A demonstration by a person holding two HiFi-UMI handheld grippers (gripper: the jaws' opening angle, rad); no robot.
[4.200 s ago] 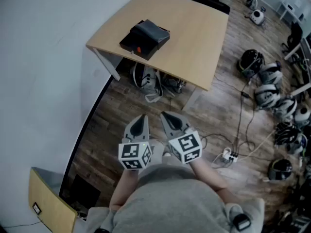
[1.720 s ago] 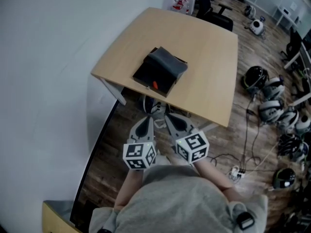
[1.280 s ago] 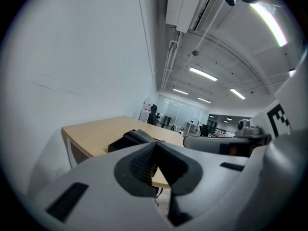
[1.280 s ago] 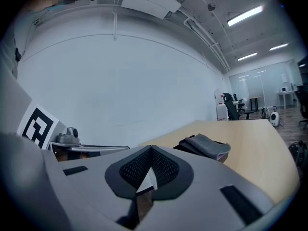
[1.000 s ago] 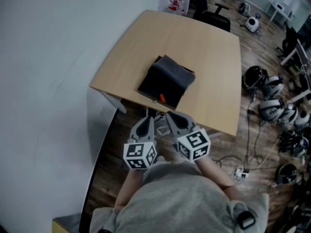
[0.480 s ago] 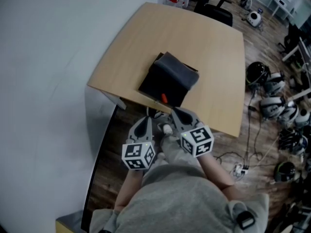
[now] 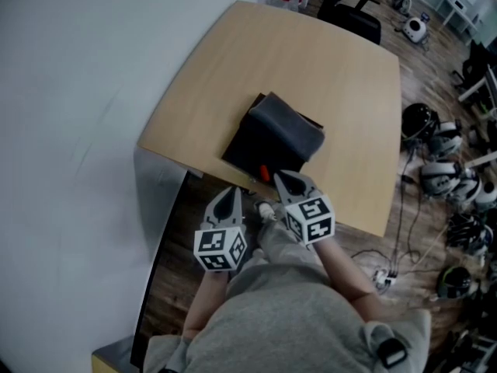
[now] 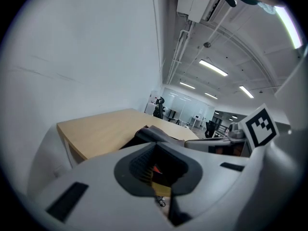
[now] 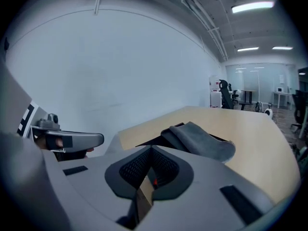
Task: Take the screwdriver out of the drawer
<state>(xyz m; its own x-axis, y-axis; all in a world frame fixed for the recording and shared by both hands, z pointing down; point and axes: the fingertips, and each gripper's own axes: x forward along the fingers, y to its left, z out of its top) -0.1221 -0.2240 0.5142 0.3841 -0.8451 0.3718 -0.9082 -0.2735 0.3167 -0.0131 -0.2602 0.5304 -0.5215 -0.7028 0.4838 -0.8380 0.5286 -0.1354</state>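
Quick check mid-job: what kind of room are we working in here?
Most likely an open-plan office or lab workspace: a pale wooden desk against a white wall, an office chair behind it, and helmets and a power strip lying on the wood floor.

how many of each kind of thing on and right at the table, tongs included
light wooden table: 1
black box: 1
dark grey cloth draped over the box: 1
small red-orange piece at the box's front: 1
grey hand-held tongs with marker cubes: 2, the left tongs and the right tongs
total: 6
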